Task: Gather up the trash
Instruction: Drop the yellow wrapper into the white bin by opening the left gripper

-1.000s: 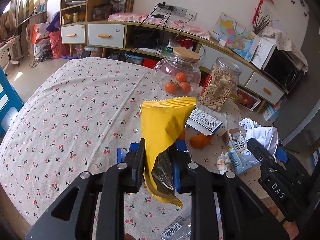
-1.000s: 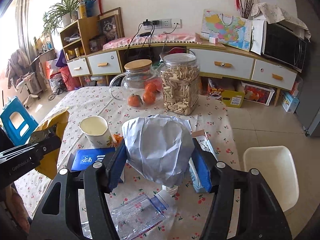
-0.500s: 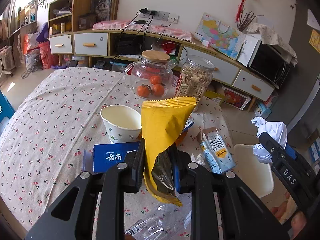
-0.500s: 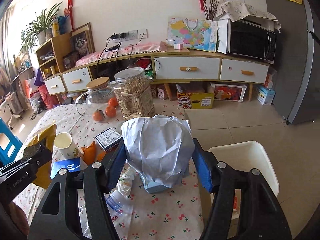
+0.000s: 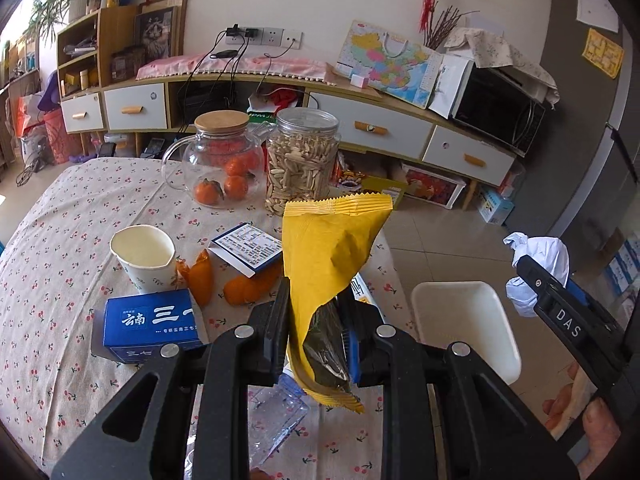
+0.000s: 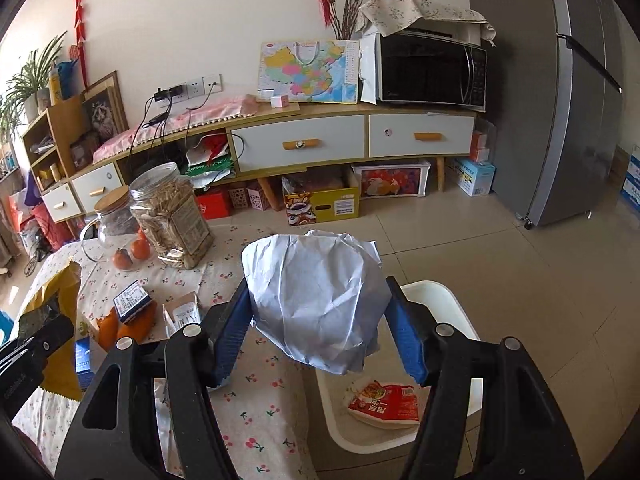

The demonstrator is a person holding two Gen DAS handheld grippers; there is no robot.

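My left gripper [image 5: 316, 308] is shut on a yellow snack bag [image 5: 332, 248], which stands upright between the pads over the table's right part. To its right, my right gripper [image 6: 318, 292] is shut on a crumpled white paper ball [image 6: 316, 304]. It hangs over the table's edge and the near rim of a white bin [image 6: 452, 304] on the floor. A red wrapper [image 6: 384, 400] lies inside the bin. The left wrist view shows the paper ball [image 5: 540, 256] above the bin [image 5: 464, 320], and the right wrist view shows the yellow bag [image 6: 60, 292] at far left.
On the cherry-print tablecloth [image 5: 60, 220] lie a paper cup [image 5: 144, 256], a blue box [image 5: 152, 324], orange peels [image 5: 200, 276], a small carton [image 6: 182, 312] and clear plastic packaging [image 5: 276, 412]. A glass jug of oranges [image 5: 220, 164] and a snack jar [image 5: 302, 164] stand behind.
Both grippers have swung to the right across the table toward the white bin, each still holding its piece. The bin and the red wrapper in it have come into view.
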